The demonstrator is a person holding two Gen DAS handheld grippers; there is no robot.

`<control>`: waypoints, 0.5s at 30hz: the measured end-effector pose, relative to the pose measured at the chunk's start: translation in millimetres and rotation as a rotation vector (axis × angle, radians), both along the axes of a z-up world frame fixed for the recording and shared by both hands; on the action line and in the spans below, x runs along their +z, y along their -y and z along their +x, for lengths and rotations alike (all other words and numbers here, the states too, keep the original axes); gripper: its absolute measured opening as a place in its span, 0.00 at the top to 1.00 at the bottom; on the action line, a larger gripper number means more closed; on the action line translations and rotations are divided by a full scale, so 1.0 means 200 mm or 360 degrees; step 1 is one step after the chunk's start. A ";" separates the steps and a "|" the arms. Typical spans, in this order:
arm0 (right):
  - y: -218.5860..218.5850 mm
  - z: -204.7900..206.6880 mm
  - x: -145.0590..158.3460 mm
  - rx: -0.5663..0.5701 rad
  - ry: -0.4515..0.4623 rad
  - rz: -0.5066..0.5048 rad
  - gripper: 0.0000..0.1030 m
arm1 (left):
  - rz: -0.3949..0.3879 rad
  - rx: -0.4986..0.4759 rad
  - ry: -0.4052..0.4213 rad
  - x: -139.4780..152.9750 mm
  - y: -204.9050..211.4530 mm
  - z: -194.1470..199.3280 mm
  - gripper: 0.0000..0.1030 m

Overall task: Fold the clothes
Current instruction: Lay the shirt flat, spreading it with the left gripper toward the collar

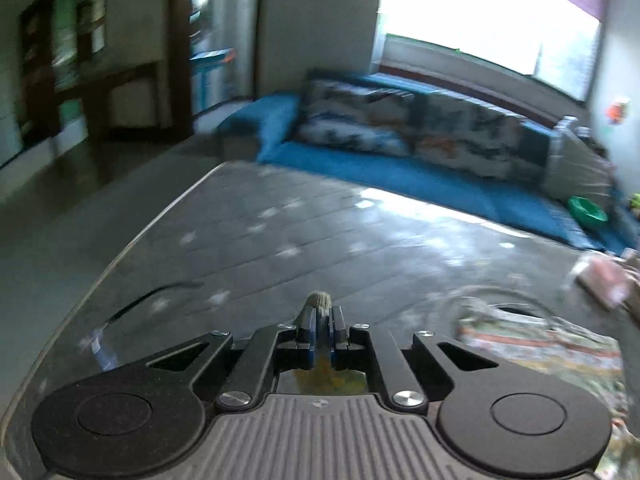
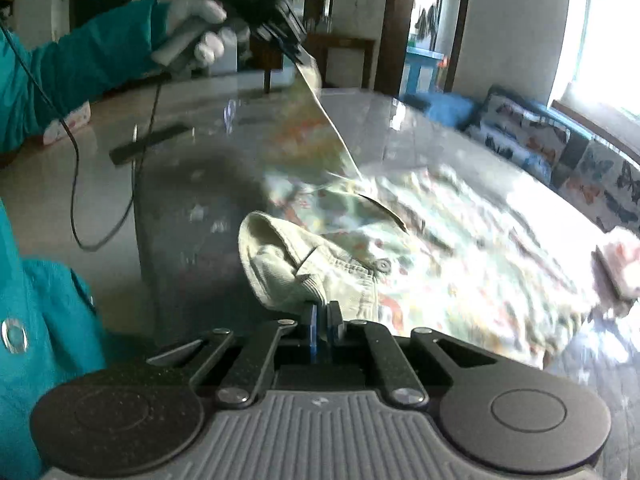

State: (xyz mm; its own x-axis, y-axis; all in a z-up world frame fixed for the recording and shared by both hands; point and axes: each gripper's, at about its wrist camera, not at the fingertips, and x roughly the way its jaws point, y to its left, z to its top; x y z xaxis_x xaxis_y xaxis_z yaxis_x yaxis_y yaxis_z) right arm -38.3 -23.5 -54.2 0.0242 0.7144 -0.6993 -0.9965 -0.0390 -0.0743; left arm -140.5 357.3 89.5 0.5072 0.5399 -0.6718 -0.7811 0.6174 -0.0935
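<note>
Printed garment (image 2: 460, 248), soft and crumpled with a pale ground and small orange and green motifs, lies spread across the table (image 2: 180, 184), and both grippers are clamped on it. At the right gripper (image 2: 322, 320) the two blue-edged black fingers are pinched together on the ribbed cream band of the garment, a thick corded hem that bunches into a rounded fold just ahead of the tips; a small round button (image 2: 384, 265) sits on the fabric close by. In the right wrist view the left gripper (image 2: 306, 60) is held up above the table by a white-gloved hand (image 2: 202, 30) in a teal sleeve, its fingers closed on a corner of the cloth, which stretches down from it in a taut, thin, translucent sheet to the heap below. In the left wrist view the left gripper (image 1: 320, 312) shows a stub of ribbed fabric squeezed between its fingers, with more of the patterned garment (image 1: 536, 340) blurred at lower right. A thin black cable (image 2: 76, 184) loops down from the raised gripper. The table is glossy and grey, glass-like, with a rounded edge and bright reflections. A pink folded item (image 2: 622, 260) lies at its far right. Beyond stands a blue sofa (image 1: 400, 176) with butterfly-print cushions (image 2: 528, 140).
</note>
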 end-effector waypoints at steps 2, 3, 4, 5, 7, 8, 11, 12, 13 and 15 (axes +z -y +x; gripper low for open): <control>0.00 -0.03 -0.04 0.0008 0.0027 -0.0055 0.96 | -0.0048 0.0087 -0.0050 -0.06 -0.06 -0.03 0.93; 0.00 -0.04 -0.05 0.0021 0.0031 -0.0089 0.96 | -0.0072 0.0131 -0.0084 -0.10 -0.09 -0.04 0.93; 0.01 -0.05 -0.06 0.0043 0.0052 -0.0119 0.96 | -0.0105 0.0159 -0.0107 -0.14 -0.12 -0.05 0.92; 0.01 -0.07 -0.07 0.0059 0.0078 -0.0129 0.96 | -0.0130 0.0194 -0.0121 -0.18 -0.14 -0.05 0.91; 0.02 -0.08 -0.07 0.0079 0.0061 -0.0149 0.93 | -0.0147 0.0244 -0.0151 -0.23 -0.18 -0.06 0.87; 0.03 -0.07 -0.07 0.0076 0.0052 -0.0142 0.92 | -0.0148 0.0262 -0.0163 -0.25 -0.19 -0.07 0.82; 0.02 -0.04 -0.03 0.0017 0.0011 -0.0087 0.89 | -0.0145 0.0282 -0.0129 -0.26 -0.18 -0.11 0.66; 0.02 -0.03 -0.01 -0.0003 -0.0011 -0.0060 0.84 | -0.0133 0.0279 -0.0107 -0.25 -0.17 -0.13 0.57; -0.01 -0.02 -0.01 -0.0024 -0.0028 -0.0036 0.74 | -0.0126 0.0266 -0.0062 -0.23 -0.17 -0.15 0.52; -0.03 -0.02 0.00 -0.0046 -0.0033 0.0006 0.69 | -0.0107 0.0252 0.0073 -0.19 -0.16 -0.19 0.48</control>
State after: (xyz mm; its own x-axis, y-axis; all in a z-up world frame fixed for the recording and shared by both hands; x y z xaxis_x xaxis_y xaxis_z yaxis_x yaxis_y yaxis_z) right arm -42.0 -18.1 -54.6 0.0305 0.7164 -0.6970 -0.9985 -0.0099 -0.0539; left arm -179.3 389.0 52.1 0.4504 0.5699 -0.6873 -0.8620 0.4781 -0.1684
